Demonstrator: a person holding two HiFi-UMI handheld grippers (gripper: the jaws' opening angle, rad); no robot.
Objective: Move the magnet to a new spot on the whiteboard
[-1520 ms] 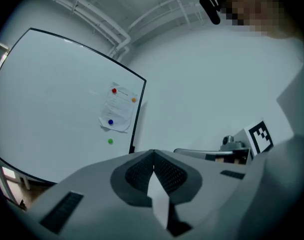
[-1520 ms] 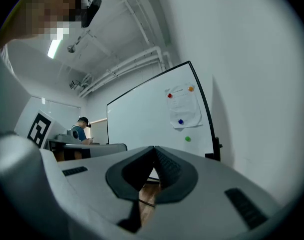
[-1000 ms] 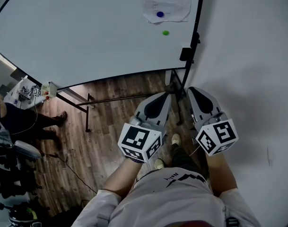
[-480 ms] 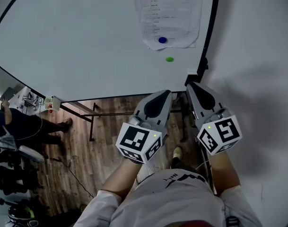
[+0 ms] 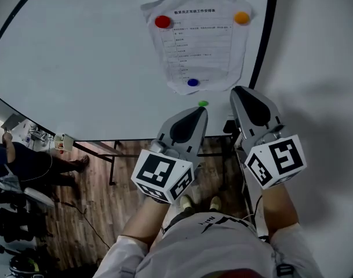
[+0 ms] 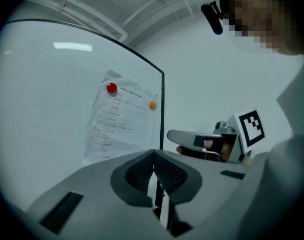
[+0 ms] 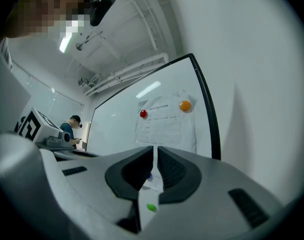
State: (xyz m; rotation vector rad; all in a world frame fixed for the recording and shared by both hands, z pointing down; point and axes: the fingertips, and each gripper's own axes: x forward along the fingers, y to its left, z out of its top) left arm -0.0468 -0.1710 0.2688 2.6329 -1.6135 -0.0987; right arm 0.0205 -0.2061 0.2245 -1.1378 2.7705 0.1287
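Left gripper and right gripper were raised toward the whiteboard; both jaws are clenched, empty; green magnet is seen ahead, in line with right jaws.

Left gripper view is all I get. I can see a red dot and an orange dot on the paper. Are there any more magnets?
Observer: Yes. The head view shows a blue magnet near the bottom edge of the paper.
Operator: Any that aren't on the paper?
Observer: One green magnet sits on the bare whiteboard, just below the paper.
Operator: Is the other gripper holding something?
Observer: No. The right gripper has its fingers shut with nothing between them. In its own view the green magnet shows beyond them.
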